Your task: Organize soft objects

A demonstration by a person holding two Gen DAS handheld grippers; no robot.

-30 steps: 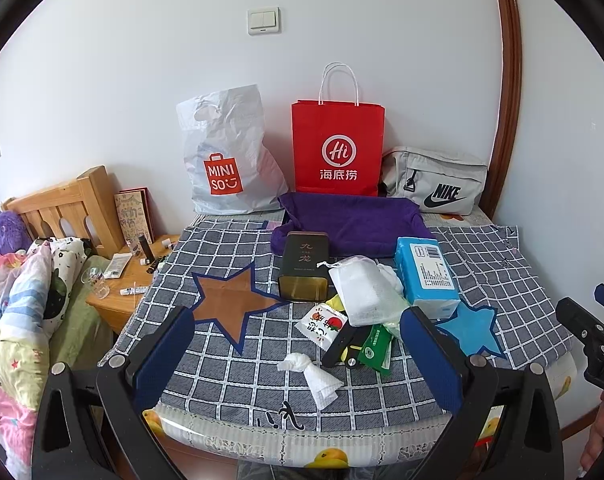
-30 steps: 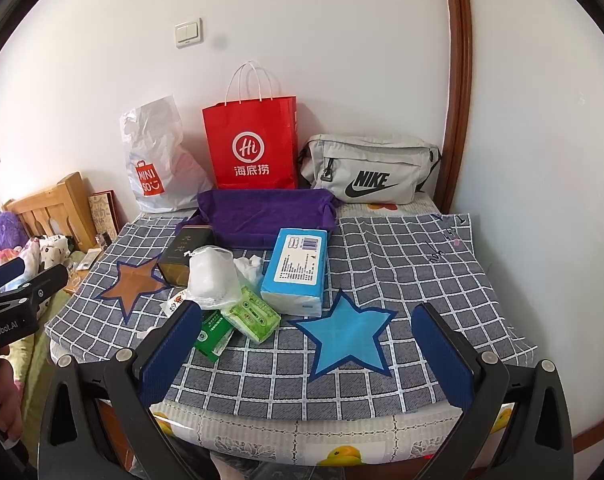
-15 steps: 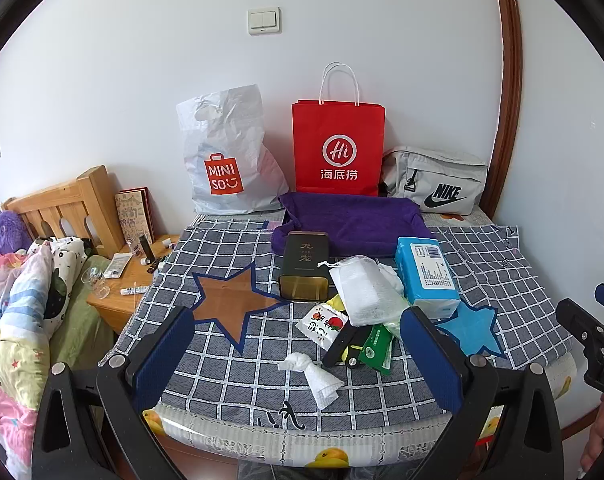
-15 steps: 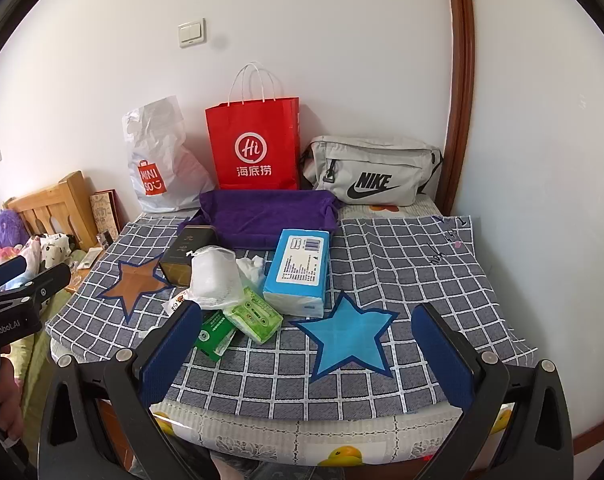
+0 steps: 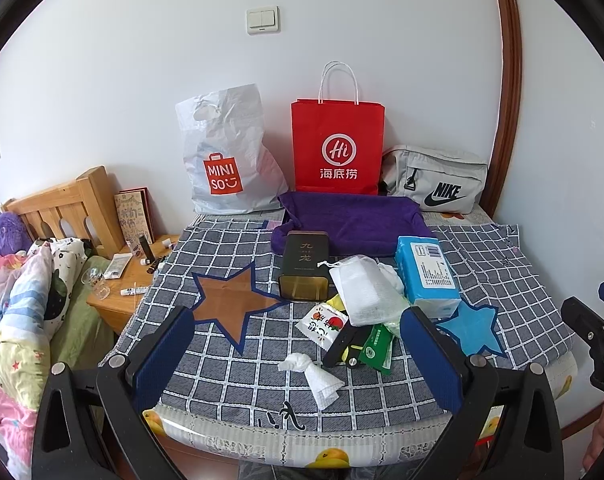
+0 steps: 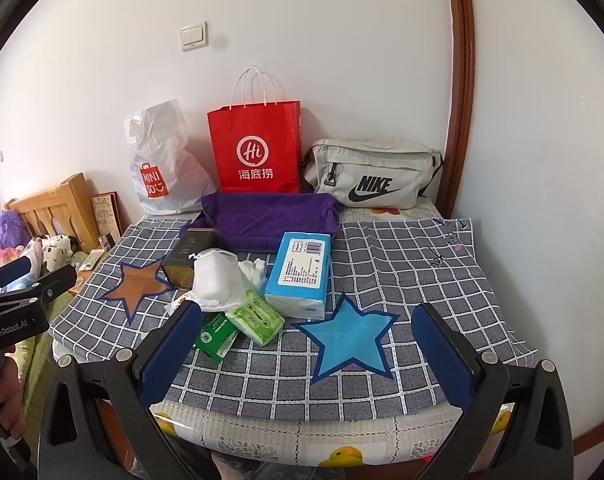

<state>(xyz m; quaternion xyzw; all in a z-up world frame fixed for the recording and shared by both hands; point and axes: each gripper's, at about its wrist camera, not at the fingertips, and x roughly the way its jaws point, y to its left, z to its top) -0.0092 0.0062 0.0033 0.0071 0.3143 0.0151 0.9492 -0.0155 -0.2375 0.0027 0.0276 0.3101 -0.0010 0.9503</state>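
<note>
Grey checked cloth (image 5: 262,356) with star patches covers the table across the middle of both views; a heap of soft goods sits near its centre. In the left wrist view, the left claw (image 5: 298,356) fills the lower frame with its blue-padded jaws spread wide and grasping nothing; between them lies a knotted white tissue (image 5: 314,376), apart from both pads. Just above it, centre right, a white mesh pouch (image 5: 364,294) rests over a snack packet (image 5: 322,326), a black object (image 5: 342,346) and a green packet (image 5: 376,350); a blue tissue pack (image 5: 426,276) lies just beside the pouch on the right, and a dark tin (image 5: 304,266) stands just left of it. A purple cloth (image 5: 350,222) spreads behind them at mid-frame; along the wall, in the upper half, stand a white plastic bag (image 5: 226,156), a red paper bag (image 5: 336,144) and a grey waist bag (image 5: 434,184). A wooden bedside stand (image 5: 122,296) carries small items at mid left.

In the right wrist view, the right claw (image 6: 306,356) occupies the lower frame, likewise released, jaws wide and holding nothing; a blue star patch (image 6: 350,338) shows between them. A pale green wipes pack (image 6: 256,316) lies at centre, touching the pouch and the tissue pack; the left gripper's body appears at the left edge.
</note>
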